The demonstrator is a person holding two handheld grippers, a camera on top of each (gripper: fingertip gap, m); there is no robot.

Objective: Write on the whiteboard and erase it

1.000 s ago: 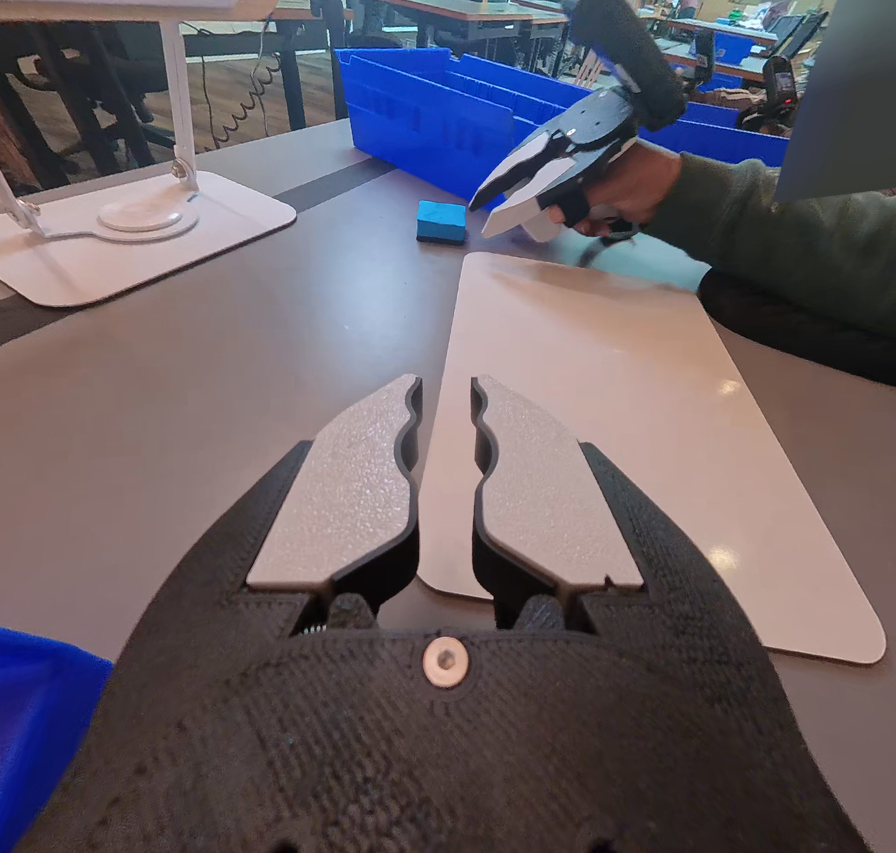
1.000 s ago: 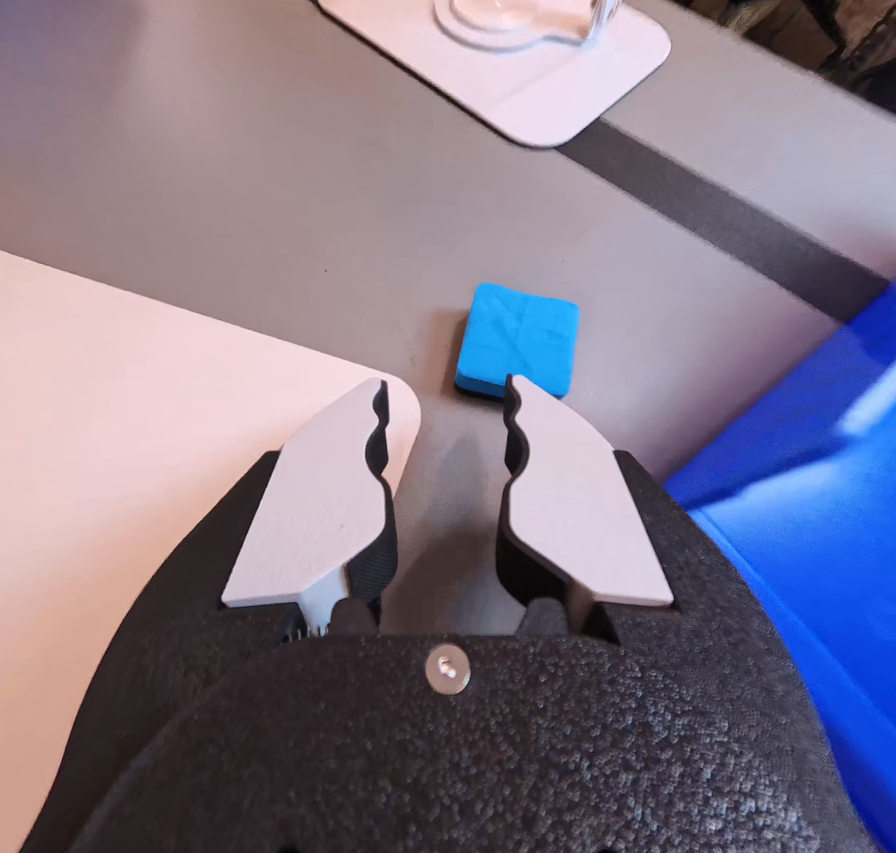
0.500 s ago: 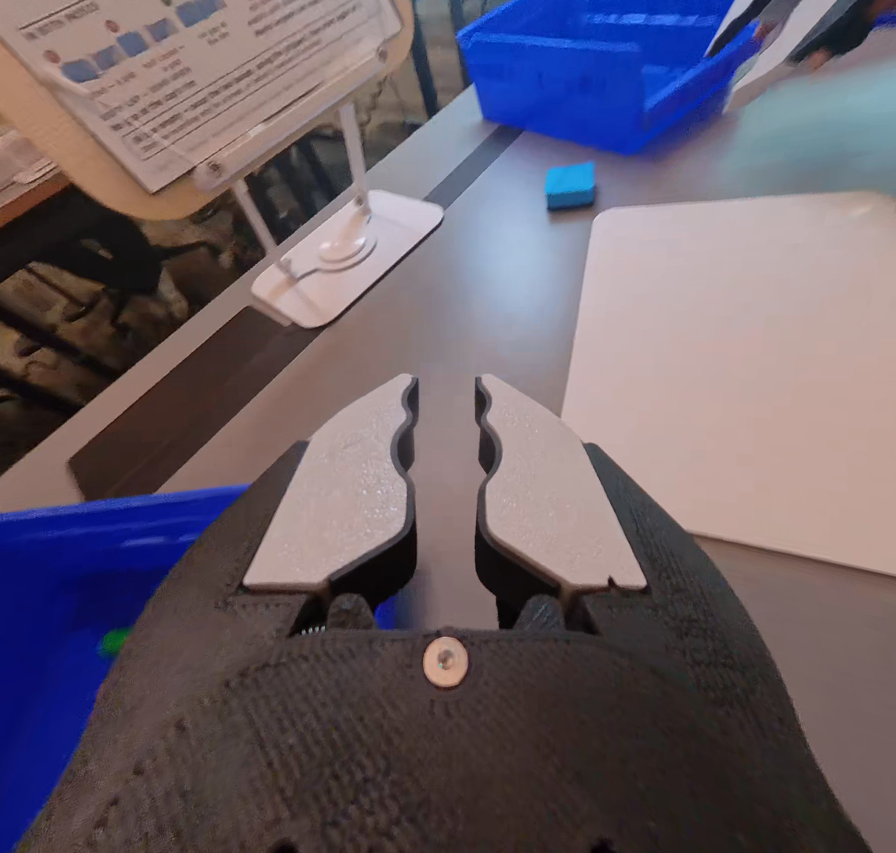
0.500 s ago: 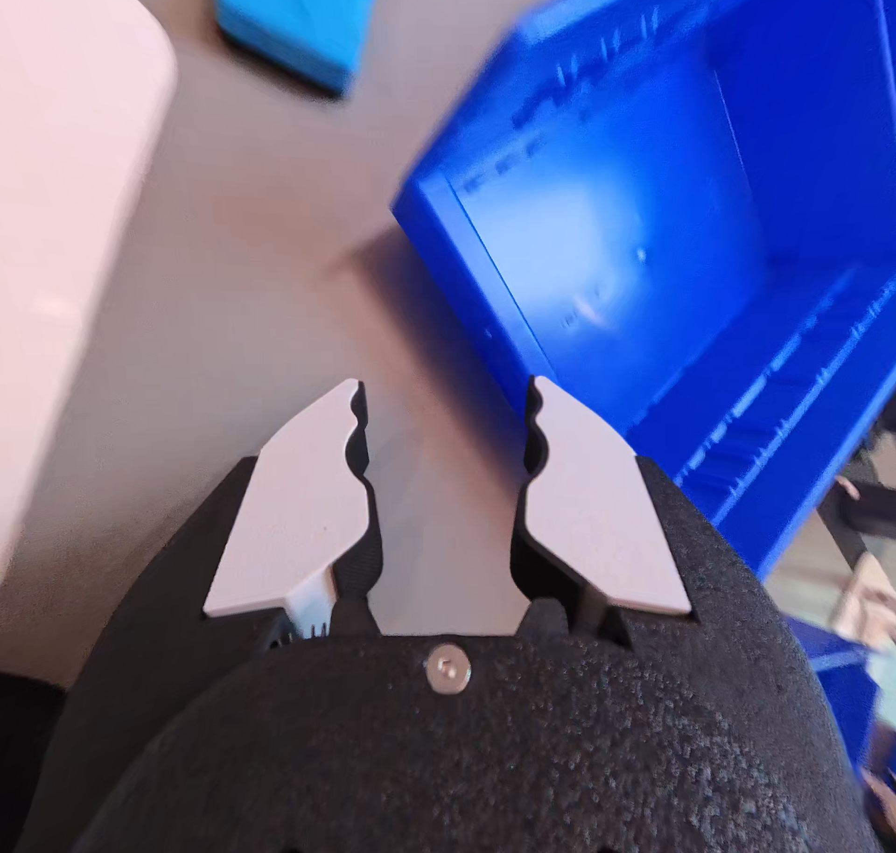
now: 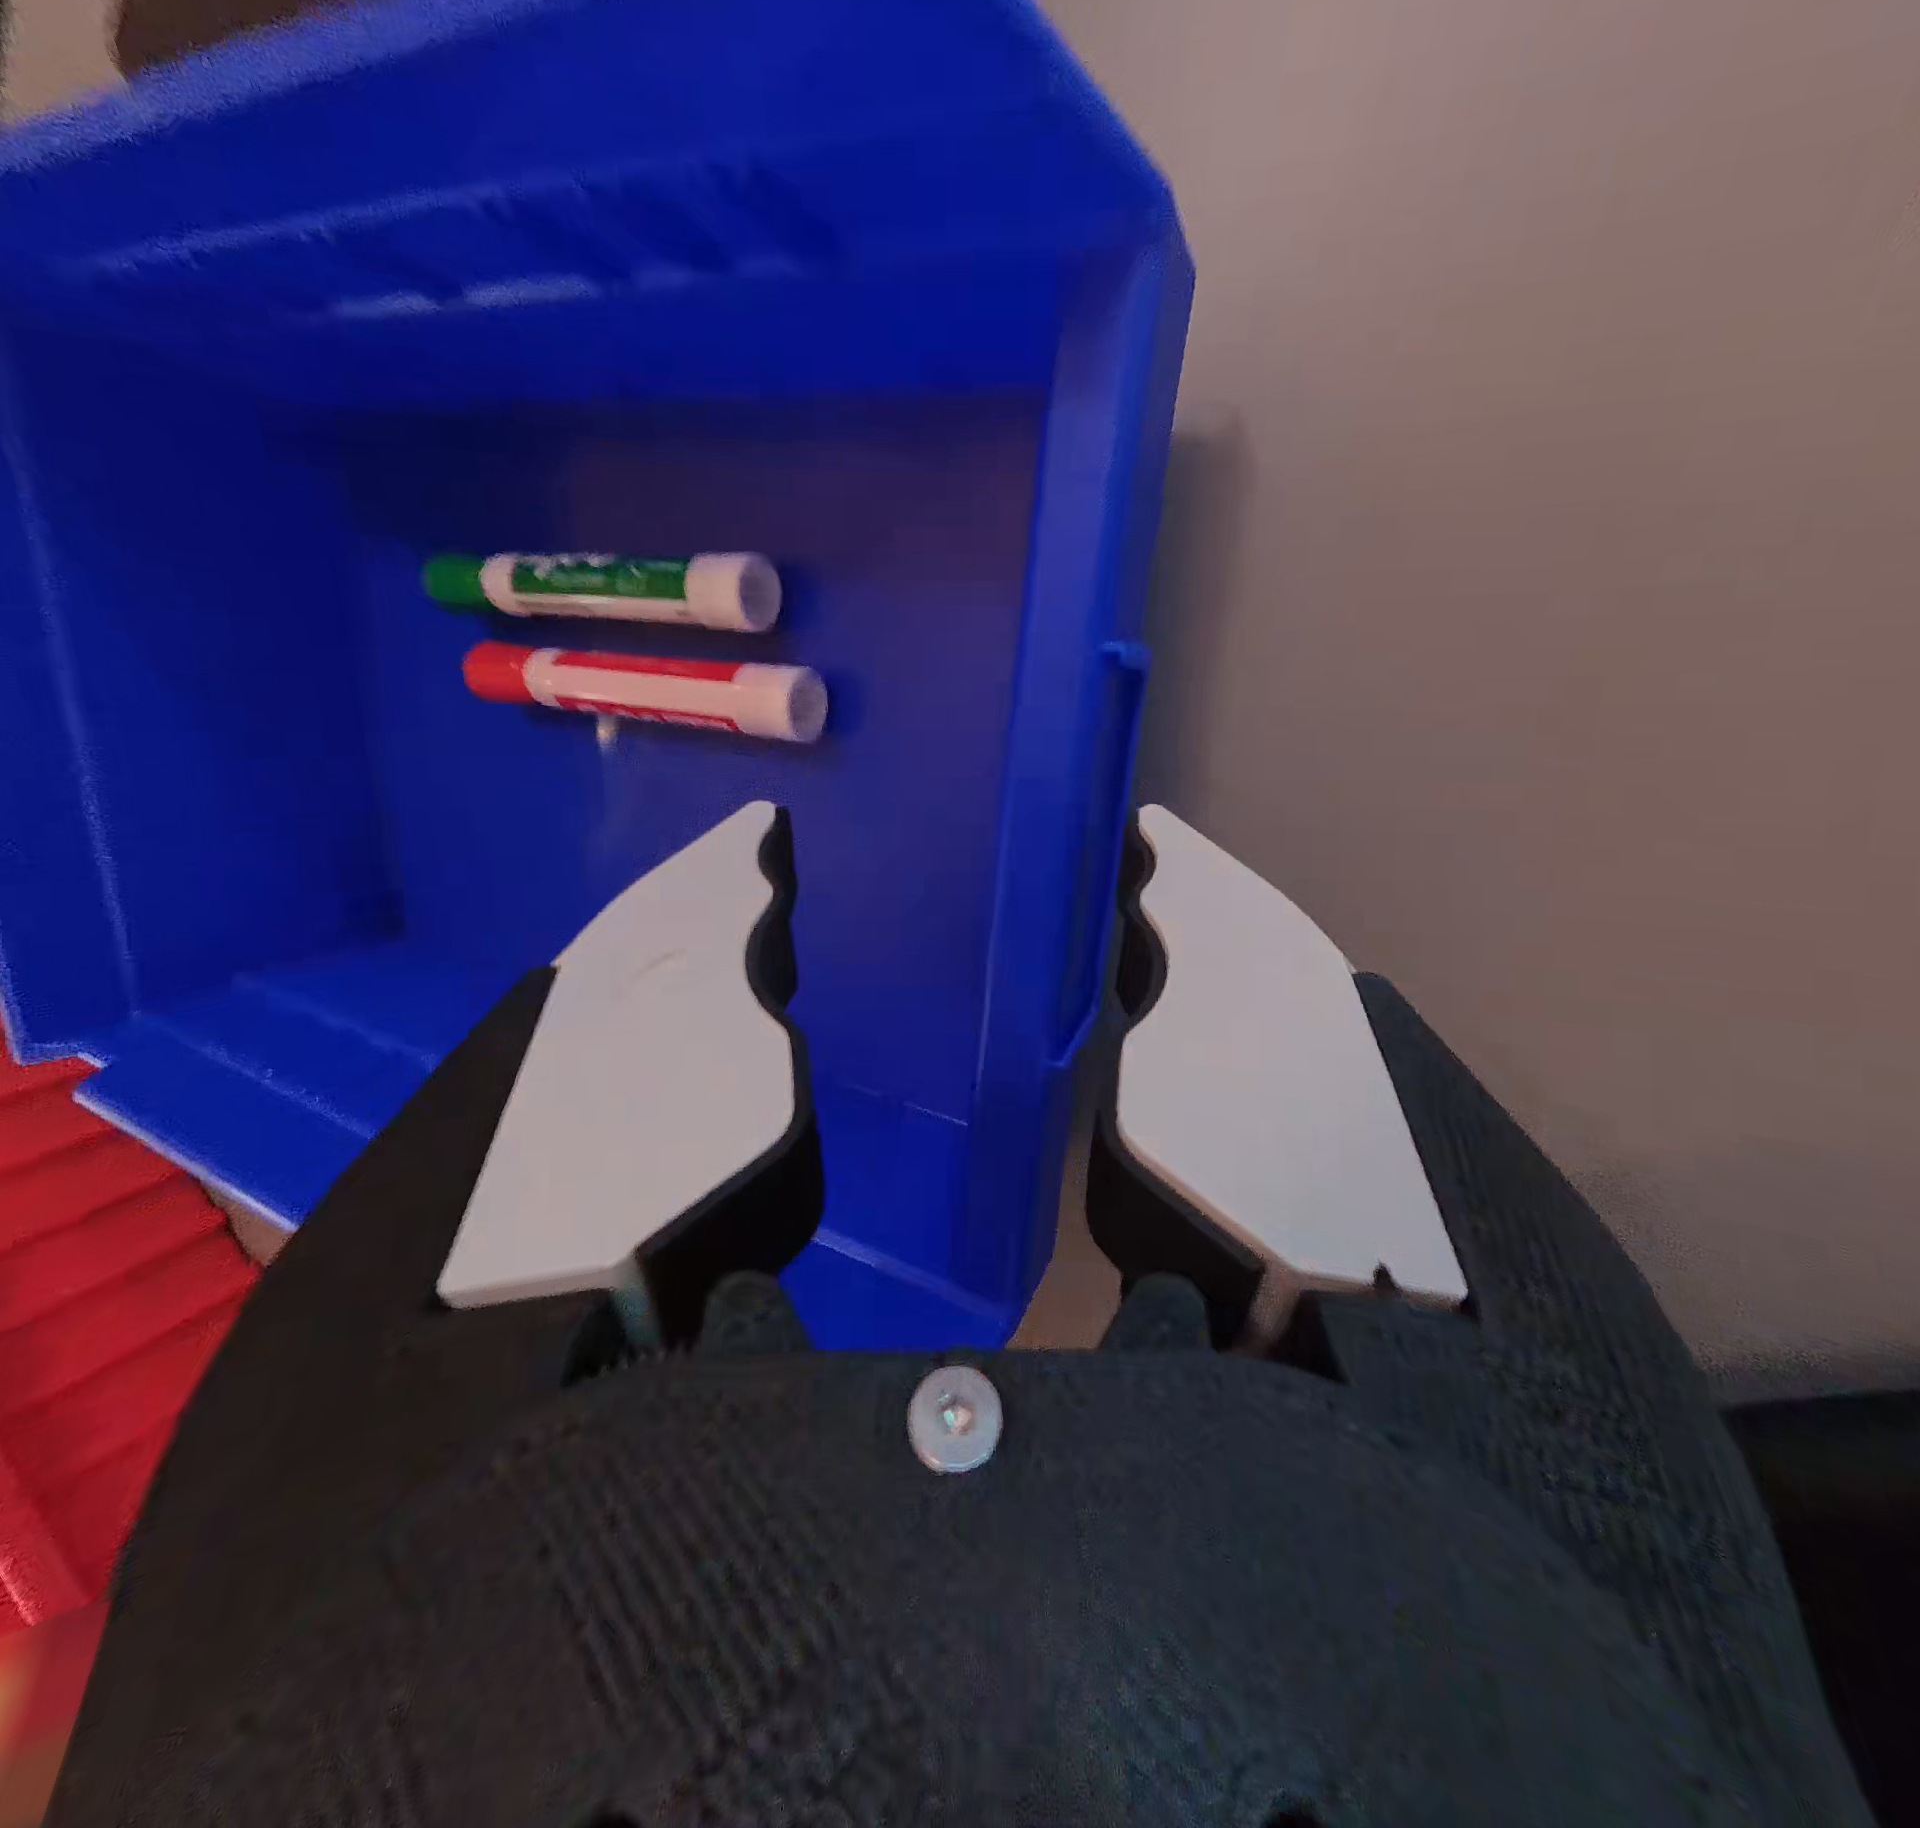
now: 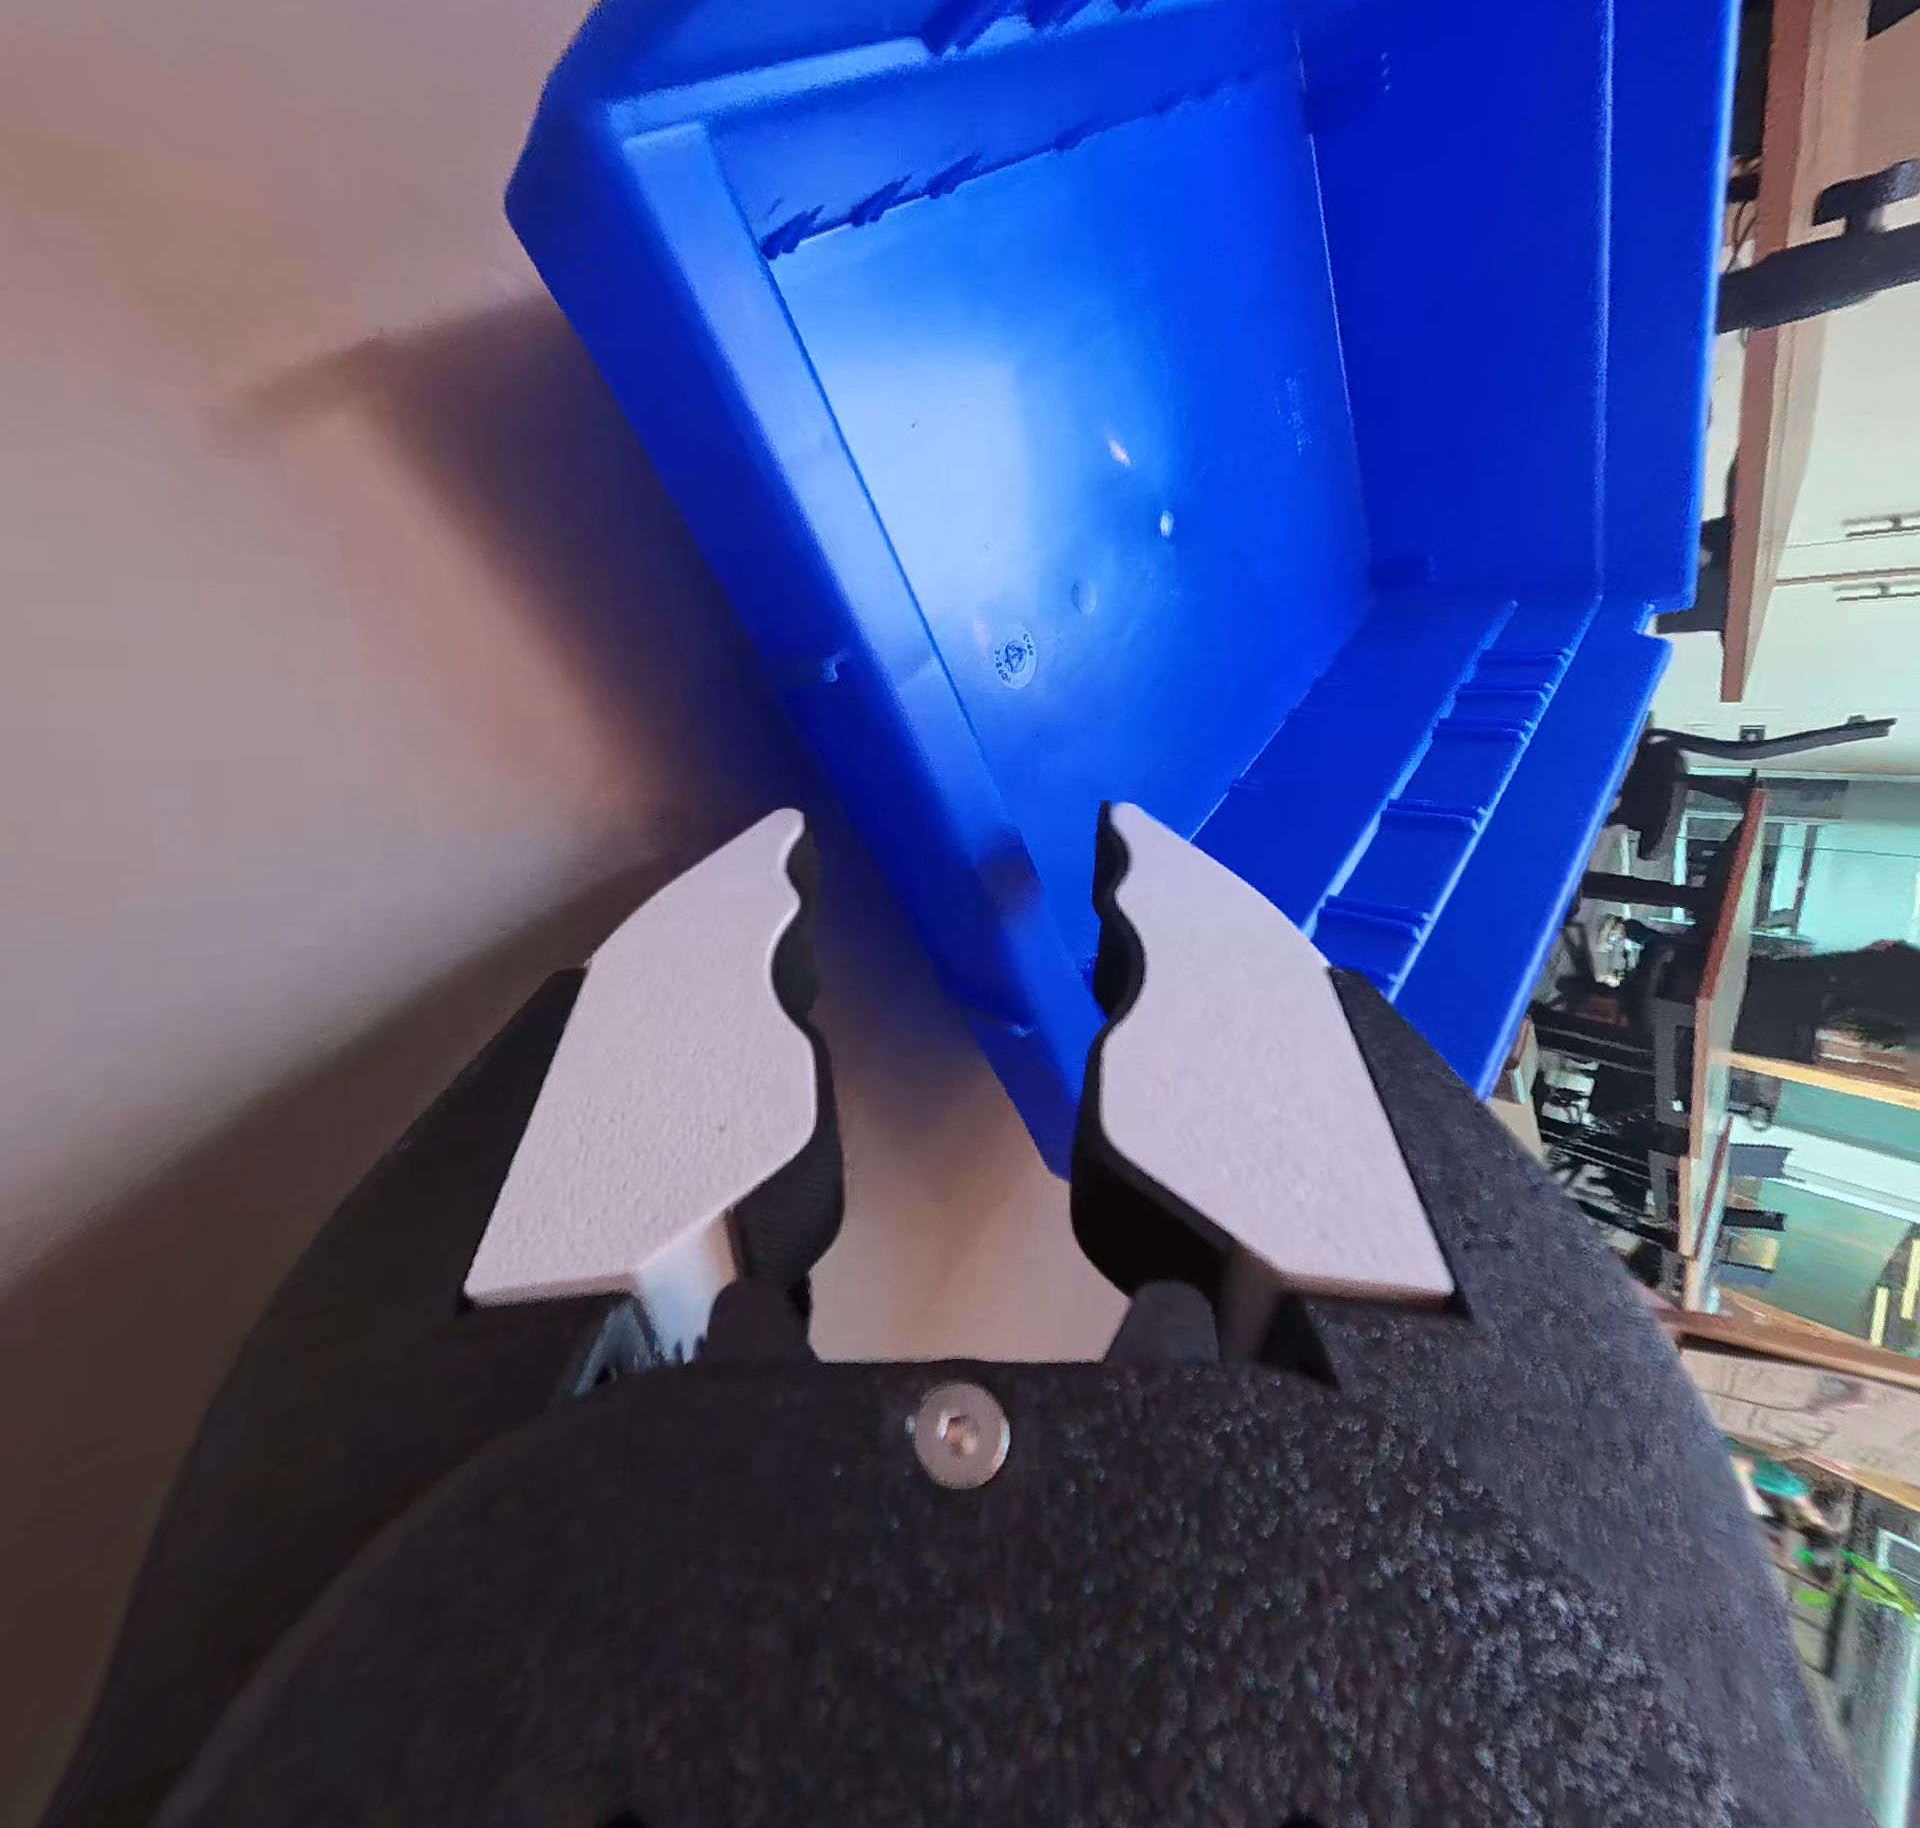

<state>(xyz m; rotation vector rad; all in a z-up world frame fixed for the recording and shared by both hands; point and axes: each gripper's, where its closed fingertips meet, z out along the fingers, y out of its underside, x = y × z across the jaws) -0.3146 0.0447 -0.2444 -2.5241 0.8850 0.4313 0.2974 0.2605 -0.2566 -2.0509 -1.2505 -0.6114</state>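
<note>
In the left wrist view a green marker (image 5: 603,589) and a red marker (image 5: 644,692) lie side by side on the floor of a blue bin (image 5: 1101,552). My left gripper (image 5: 956,833) is open and empty, above the bin's right wall, just short of the markers. In the right wrist view my right gripper (image 6: 951,828) is open and empty, over the near corner of another blue bin (image 6: 665,407) whose floor looks bare. The whiteboard and the eraser are out of both views.
A red ribbed thing (image 5: 94,1290) sits left of the marker bin. Grey tabletop (image 5: 1558,531) lies to that bin's right, and also left of the other bin in the right wrist view (image 6: 260,531). More blue bins (image 6: 1507,843) and workshop furniture stand beyond.
My left gripper swung from the whiteboard to the marker bin and opened wider. My right gripper turned from the eraser to the other blue bin, opening a little wider.
</note>
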